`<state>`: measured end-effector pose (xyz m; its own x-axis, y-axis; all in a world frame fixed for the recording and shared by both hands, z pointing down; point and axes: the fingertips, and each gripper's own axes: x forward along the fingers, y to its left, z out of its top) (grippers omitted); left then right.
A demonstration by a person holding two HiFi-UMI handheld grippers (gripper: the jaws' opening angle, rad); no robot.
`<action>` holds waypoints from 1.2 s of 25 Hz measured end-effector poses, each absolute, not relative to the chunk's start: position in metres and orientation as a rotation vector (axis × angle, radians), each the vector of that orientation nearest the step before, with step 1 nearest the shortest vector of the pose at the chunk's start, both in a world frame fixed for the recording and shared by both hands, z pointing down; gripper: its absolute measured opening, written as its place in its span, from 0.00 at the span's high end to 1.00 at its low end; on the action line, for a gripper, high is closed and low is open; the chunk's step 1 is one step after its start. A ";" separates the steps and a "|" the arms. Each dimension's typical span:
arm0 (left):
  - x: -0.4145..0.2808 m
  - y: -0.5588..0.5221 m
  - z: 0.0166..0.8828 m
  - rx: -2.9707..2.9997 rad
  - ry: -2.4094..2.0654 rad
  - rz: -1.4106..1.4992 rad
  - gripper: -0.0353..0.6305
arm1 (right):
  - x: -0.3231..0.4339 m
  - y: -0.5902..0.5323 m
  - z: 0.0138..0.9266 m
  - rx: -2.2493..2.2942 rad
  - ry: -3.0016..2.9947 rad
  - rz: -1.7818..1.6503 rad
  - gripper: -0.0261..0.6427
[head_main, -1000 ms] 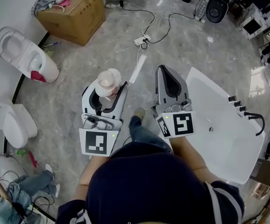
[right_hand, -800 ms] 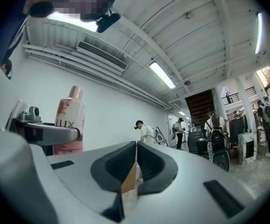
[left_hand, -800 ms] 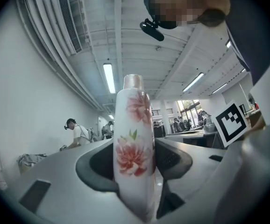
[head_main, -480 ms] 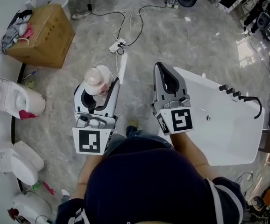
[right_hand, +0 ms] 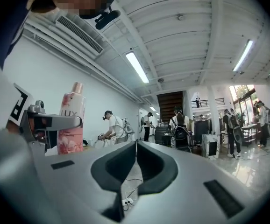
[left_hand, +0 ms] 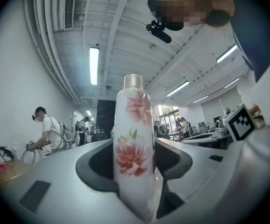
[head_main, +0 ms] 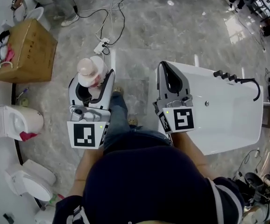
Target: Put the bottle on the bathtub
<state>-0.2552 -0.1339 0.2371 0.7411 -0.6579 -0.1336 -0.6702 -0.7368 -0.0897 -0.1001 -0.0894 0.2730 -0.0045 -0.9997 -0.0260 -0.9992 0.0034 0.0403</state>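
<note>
The left tongs (head_main: 94, 78) are clamped on a tall white plastic bottle with pink flower print and a pale pink cap (head_main: 89, 69). In the left gripper view the dark pads press both sides of its lower body (left_hand: 132, 139), and it stands upright between them. The right tongs (head_main: 166, 69) are closed, pad against pad, with nothing between them (right_hand: 136, 144). They hang over the near left corner of the white rectangular bathtub (head_main: 228, 125).

The bottle is in the air over the grey marble floor (head_main: 181, 27), left of the tub and apart from it, with the person's leg between. So the step in hand looks like the carry across, and the placing is not yet done.

To do it well, the left tongs should swing right with the bottle kept vertical, since the grip sits low and a tall body can tip about the pads. The target should be a flat stretch of rim. The end by the black tap fittings (head_main: 240, 80) seems to offer a wider ledge, though its width is hard to judge from above. The base should come down flat and fully on the ledge before the pads part, and the opening should be slow, because a glossy rim gives little hold. The right tongs would do best to clear that corner first.
</note>
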 end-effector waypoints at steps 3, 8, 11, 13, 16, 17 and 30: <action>-0.231 -0.165 0.242 -2.846 0.999 0.149 0.59 | -0.076 -0.109 0.276 2.275 -2.136 -0.077 0.92; -0.176 -0.232 0.239 -2.921 0.800 0.171 0.59 | -0.028 -0.155 0.276 2.402 -1.960 -0.086 0.92; -0.136 -0.271 0.229 -2.940 0.645 0.170 0.59 | 0.006 -0.186 0.270 2.488 -1.856 -0.087 0.92; -0.111 -0.293 0.222 -2.954 0.543 0.182 0.59 | 0.025 -0.204 0.265 2.541 -1.791 -0.099 0.92; -0.075 -0.324 0.219 -2.976 0.400 0.202 0.59 | 0.053 -0.226 0.263 2.615 -1.677 -0.111 0.92; -0.062 -0.334 0.220 -2.982 0.351 0.196 0.59 | 0.062 -0.231 0.265 2.643 -1.634 -0.107 0.92; 0.105 -0.329 0.262 -3.038 -0.497 0.176 0.59 | 0.147 -0.178 0.298 2.943 -0.895 0.027 0.92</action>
<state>0.1054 -0.3288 0.2622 0.9414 0.3210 -0.1033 0.3143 -0.9463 -0.0757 0.1474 -0.1779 0.2982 0.8308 -0.5555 0.0361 -0.5566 -0.8288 0.0575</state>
